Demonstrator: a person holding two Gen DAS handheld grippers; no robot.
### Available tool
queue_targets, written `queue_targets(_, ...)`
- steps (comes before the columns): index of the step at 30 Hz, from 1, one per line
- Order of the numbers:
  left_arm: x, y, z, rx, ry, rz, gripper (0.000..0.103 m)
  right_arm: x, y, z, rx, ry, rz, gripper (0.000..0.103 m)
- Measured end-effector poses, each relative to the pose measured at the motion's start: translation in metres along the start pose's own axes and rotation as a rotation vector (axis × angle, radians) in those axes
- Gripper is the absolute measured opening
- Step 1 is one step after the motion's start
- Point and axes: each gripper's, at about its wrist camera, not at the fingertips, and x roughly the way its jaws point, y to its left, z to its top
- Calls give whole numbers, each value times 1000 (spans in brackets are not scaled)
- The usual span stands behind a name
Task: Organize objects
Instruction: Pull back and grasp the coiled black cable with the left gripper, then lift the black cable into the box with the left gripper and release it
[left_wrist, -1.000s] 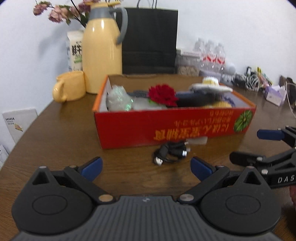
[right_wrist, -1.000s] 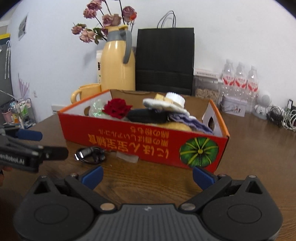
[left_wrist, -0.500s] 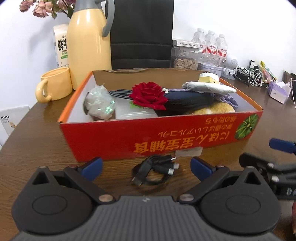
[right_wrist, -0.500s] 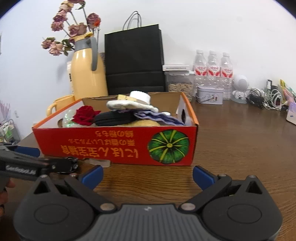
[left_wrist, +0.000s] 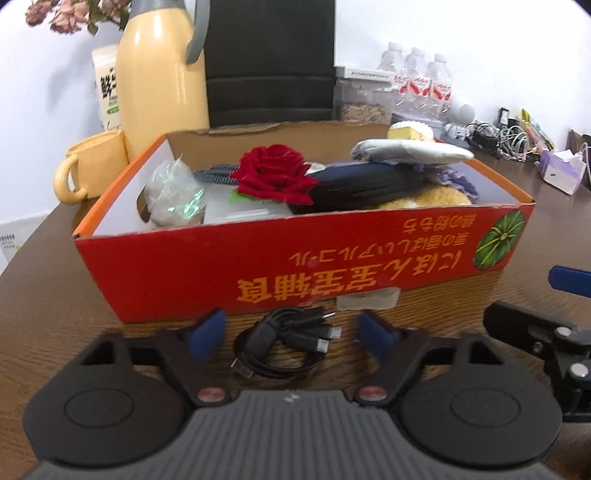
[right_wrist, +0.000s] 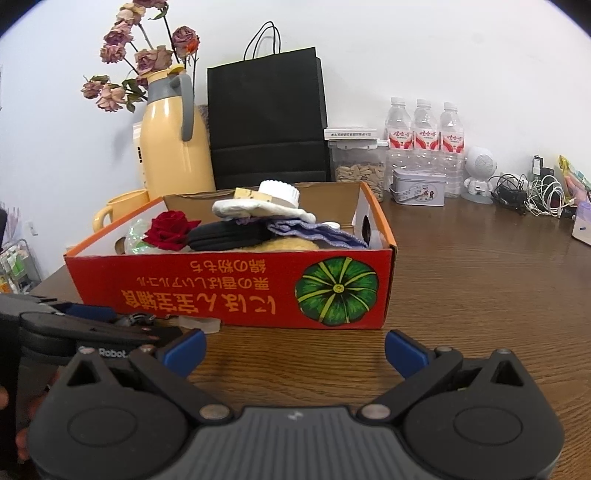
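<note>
Your left gripper (left_wrist: 291, 334) has moved in and its jaws have just been narrowing around, not yet gripping, the coiled black cable (left_wrist: 286, 345) lying on the wooden table (left_wrist: 55, 295) before the red cardboard box (left_wrist: 295, 273), while your right gripper (right_wrist: 293, 350) hangs wide and empty.

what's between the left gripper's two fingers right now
In the left wrist view, a coiled black cable lies on the table between the left gripper's closing fingers, not yet touched, just before the red box.

Left claw (left_wrist: 291, 334) jaws just closing around black cable (left_wrist: 282, 347), pads not touching; red box (left_wrist: 295, 273) behind.
</note>
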Motion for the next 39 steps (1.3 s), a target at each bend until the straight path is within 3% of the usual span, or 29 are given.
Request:
queue_targets(1, -2, -2, -1, 11, -8, -5, 58, 0, 0, 0, 0, 1, 2, 103)
queue_targets(2, -3, -3, -1, 20, -17, -18, 56, 0, 0, 0, 0, 1, 3, 103)
queue_targets(8, -15, -12, -5, 61, -75, -53, 54, 1, 0, 0, 0, 4, 6, 103)
queue_targets(21, -41, 19, -4, -33, -173, -23, 54, 7, 1, 0, 11, 40, 29, 99)
queue_targets(25, -45, 30, -6, -66, -173, -20, 55, 14, 11, 1, -9, 55, 57, 90)
queue_targets(30, -47, 39, -9, -93, -162, -23, 55, 27, 39, 7, -61, 77, 74, 68)
queue_targets(32, -48, 40, -10, -93, -161, -24, 55, 35, 50, 10, -76, 88, 74, 55)
queue_targets(39, -51, 41, -12, -98, -157, -41, 55, 53, 71, 15, -61, 122, 64, 35)
